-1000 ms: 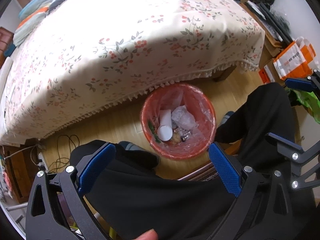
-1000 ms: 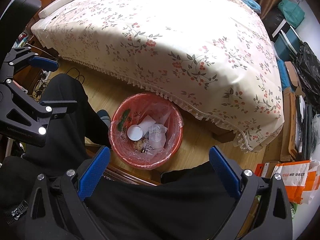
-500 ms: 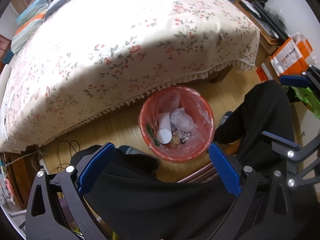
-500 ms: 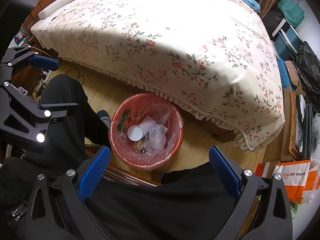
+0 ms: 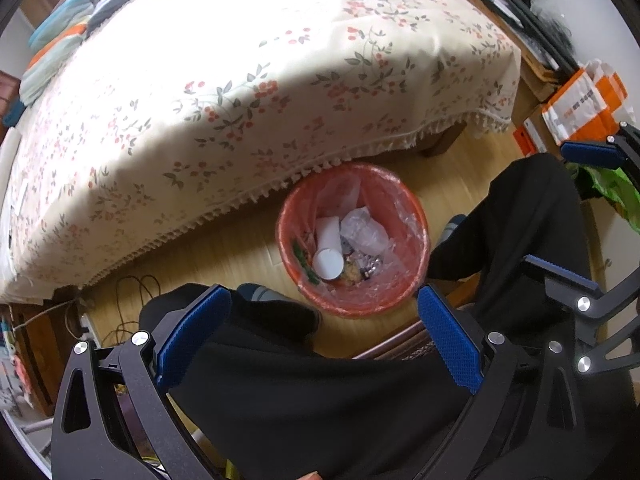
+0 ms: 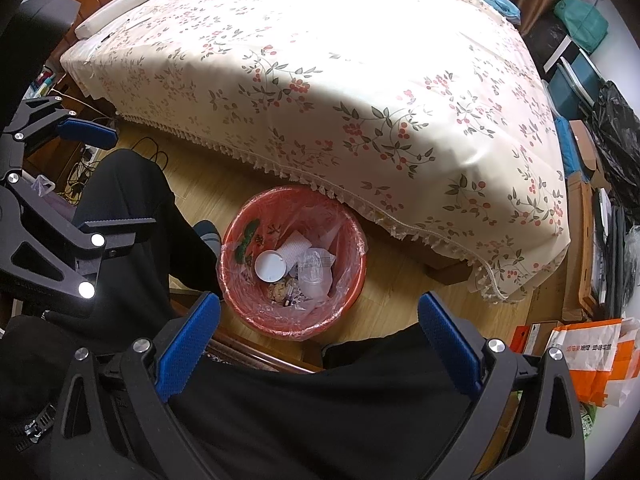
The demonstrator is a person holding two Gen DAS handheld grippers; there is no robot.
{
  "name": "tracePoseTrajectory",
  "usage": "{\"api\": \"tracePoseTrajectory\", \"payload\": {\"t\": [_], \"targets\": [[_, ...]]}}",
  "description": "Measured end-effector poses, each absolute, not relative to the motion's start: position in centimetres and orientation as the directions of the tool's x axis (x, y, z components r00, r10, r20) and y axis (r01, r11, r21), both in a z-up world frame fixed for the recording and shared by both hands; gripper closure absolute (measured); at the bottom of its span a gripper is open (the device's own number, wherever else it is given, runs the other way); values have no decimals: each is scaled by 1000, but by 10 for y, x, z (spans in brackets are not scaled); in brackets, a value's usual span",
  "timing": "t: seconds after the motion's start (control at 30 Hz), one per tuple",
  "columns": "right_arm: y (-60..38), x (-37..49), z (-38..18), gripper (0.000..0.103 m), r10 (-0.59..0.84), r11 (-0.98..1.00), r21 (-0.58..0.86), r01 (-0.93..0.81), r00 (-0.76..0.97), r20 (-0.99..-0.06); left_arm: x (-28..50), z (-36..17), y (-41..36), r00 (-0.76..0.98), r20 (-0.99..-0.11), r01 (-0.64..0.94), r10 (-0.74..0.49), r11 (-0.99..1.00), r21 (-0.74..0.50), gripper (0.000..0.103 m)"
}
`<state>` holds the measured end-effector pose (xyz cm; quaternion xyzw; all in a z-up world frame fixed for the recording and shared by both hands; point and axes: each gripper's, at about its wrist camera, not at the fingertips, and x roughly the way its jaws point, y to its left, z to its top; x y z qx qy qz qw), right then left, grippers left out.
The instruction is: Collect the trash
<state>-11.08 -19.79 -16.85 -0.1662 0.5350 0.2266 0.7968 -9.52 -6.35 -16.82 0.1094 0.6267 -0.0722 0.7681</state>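
Both tongs, left (image 5: 324, 344) and right (image 6: 320, 344), hang wide open and empty over the person's lap, red bin (image 6: 294, 264) on the floor beside the bed (image 6: 320, 80) already holding trash; next likely gathering its plastic liner (image 5: 404, 216).

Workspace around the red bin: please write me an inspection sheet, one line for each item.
Surface: wooden floor, bare beside the bin.
Job's things: red trash bin with clear liner, standing at the bed's edge; inside lie a white paper cup, crumpled clear plastic and small scraps.
Clutter: orange-and-white bag and boxes at the right.
Grippers: left tongs open, empty; right tongs open, empty, both above the person's black trousers.
Cables: black cable on the floor near the bed.
Surroundings: bed with floral bedspread.
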Motion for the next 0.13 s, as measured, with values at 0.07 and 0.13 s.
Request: {"api": "tracePoseTrajectory", "payload": {"t": [0.07, 0.13], "targets": [[-198, -111, -168, 5, 184, 842, -21, -539, 325, -928, -95, -168, -63, 203, -979, 243, 27, 967, 77, 6], [-198, -111, -169, 5, 184, 843, -21, -538, 325, -928, -94, -169, -62, 201, -979, 239, 27, 968, 75, 6]]}}
